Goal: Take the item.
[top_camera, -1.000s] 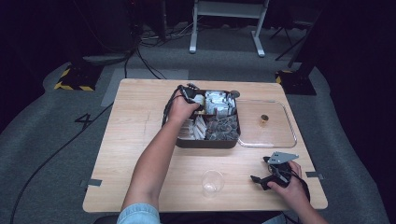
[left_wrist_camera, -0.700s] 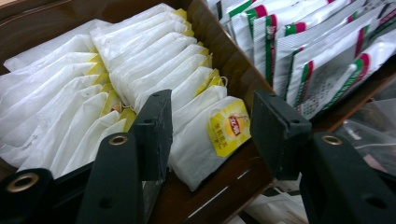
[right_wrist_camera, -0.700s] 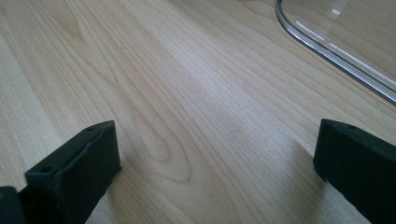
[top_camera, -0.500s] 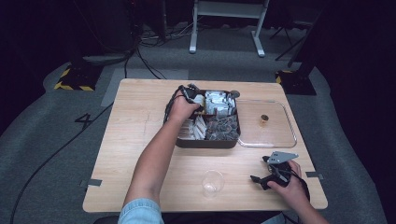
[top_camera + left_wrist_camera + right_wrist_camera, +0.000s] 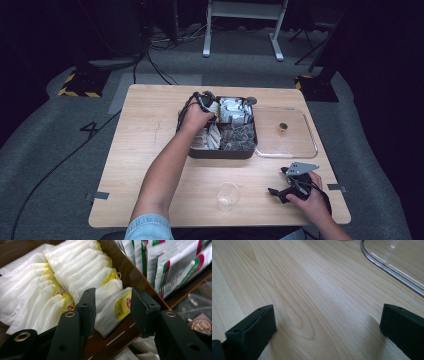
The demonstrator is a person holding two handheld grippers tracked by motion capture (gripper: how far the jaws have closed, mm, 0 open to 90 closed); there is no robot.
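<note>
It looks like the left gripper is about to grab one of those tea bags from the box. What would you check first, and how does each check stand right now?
1. Left gripper open: ok, jaws apart.
2. A tea bag lies between the jaws: ok, the yellow-tagged one at the row's end sits in the gap.
3. Only one bag in the gap: cannot tell, its neighbour presses close to the left jaw.
4. Jaws free of the box divider: cannot tell, the right jaw stands close to it.
5. Cup ready on the table: ok, upright, nothing around it.
6. Right gripper out of the way: ok, open, low over bare table beside the clear lid.
</note>
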